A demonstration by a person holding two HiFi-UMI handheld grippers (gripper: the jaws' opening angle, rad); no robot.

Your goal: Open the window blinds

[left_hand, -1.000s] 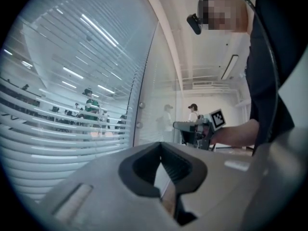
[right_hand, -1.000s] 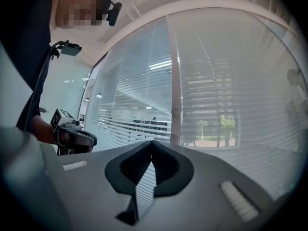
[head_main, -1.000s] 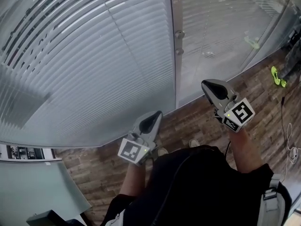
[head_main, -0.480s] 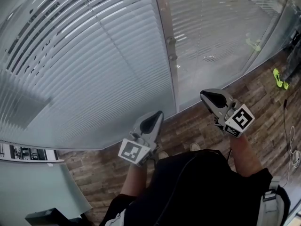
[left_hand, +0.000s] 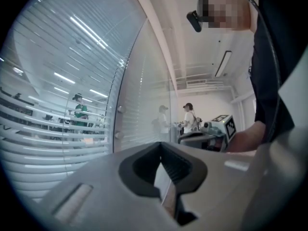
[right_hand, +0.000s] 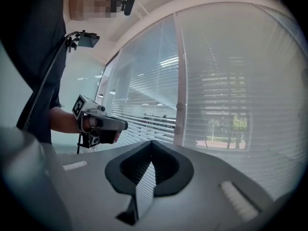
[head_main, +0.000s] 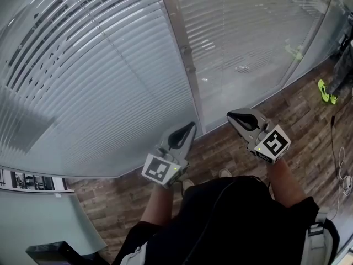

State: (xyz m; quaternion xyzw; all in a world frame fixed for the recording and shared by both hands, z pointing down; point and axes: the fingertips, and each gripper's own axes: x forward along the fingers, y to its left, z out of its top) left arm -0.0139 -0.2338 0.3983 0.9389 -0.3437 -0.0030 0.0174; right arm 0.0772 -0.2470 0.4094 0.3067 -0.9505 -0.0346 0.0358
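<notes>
Presently, the white horizontal-slat window blinds [head_main: 110, 81] hang full length behind curved glass on both sides of a grey metal upright post [head_main: 185, 65], which serves as the reference for this inspection. Left of the post the slats are close-set, with dark gaps between them towards the upper left. Right of the post a second run [head_main: 242, 32] reaches down to the brown wood-plank floor [head_main: 231, 148]. No cord or wand can be made out on either side.

The left gripper [head_main: 187, 130] is held level just short of the foot of the post, slightly to its left, clear of the glass. Its own view shows the jaws [left_hand: 161, 150] drawn together with nothing between them. The right gripper [head_main: 234, 116] sits to the right of the post, likewise clear of the glass. Its jaws [right_hand: 151, 153] are closed tip to tip and empty. Each gripper appears in the other's view, at the frame's side.

Far right of the post, a small yellow-green object [head_main: 325, 90] lies on the floor, too small to identify. The operator's black top [head_main: 237, 220] hides the floor directly below. Standing figures [left_hand: 188, 117] show near the post in the left gripper view, possibly reflections in the glass. The frame edges cut off the blinds' top rail.
</notes>
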